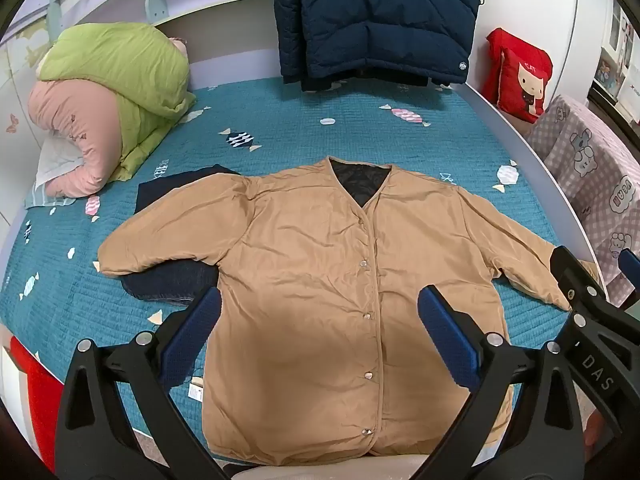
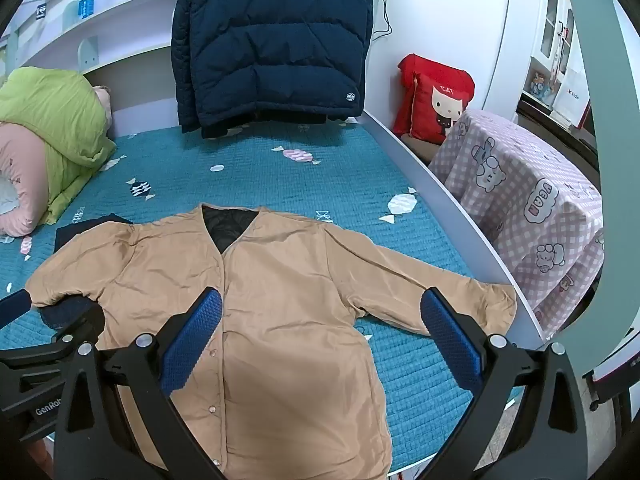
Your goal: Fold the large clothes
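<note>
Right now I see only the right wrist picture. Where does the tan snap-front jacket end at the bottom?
Observer: The tan snap-front jacket reaches the near edge of the teal quilted bed cover, with its last snap just above the hem.
Operator: Is the other tool holding anything?
Observer: No. The left gripper has its fingers wide apart over the jacket, gripping nothing.
Operator: Anything small I miss?
Observer: A small white printed label lies on the cover beside the jacket's edge.

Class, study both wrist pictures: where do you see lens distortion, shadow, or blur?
Left wrist view: fisheye bends the bed edge into a curve, black corners; soft shadow crosses the tan jacket. Right wrist view: same bowing; jacket sharp, evenly lit, no glare.
</note>
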`<state>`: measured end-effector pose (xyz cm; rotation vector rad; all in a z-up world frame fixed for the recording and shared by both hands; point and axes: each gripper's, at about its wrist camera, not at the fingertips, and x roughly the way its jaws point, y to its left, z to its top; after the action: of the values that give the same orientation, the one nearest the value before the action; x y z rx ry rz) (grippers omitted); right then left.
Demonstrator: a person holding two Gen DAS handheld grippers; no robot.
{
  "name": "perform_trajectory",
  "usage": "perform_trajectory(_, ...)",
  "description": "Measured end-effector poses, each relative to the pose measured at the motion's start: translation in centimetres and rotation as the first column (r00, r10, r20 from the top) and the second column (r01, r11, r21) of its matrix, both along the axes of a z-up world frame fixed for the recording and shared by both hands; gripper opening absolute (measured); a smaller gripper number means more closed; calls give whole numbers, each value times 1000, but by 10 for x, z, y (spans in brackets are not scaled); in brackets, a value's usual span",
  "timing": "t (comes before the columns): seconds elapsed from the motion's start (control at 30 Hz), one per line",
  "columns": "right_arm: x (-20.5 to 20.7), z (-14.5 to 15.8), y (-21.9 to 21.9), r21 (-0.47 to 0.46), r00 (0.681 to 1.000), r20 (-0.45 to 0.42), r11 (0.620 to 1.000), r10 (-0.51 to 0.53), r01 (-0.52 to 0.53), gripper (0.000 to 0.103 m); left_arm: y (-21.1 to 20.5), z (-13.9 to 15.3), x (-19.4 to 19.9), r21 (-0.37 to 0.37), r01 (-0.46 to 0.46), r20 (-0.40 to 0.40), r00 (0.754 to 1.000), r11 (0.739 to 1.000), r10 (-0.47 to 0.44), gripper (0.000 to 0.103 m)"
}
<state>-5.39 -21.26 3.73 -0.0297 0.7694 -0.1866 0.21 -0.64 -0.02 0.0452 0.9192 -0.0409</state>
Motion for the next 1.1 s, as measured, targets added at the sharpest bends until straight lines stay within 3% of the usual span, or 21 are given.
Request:
perform_trajectory(0.73,-3,-5,2,3,1000,-12,1000,-5,5,96,2,-9,-3,-15,5,-19,1000,1000,-6,98)
perform_trajectory(1.1,10,-13,25,-11,999,-52,1000,12,-13,96,25,-15,3,-41,-19,-57,998,999,16,98)
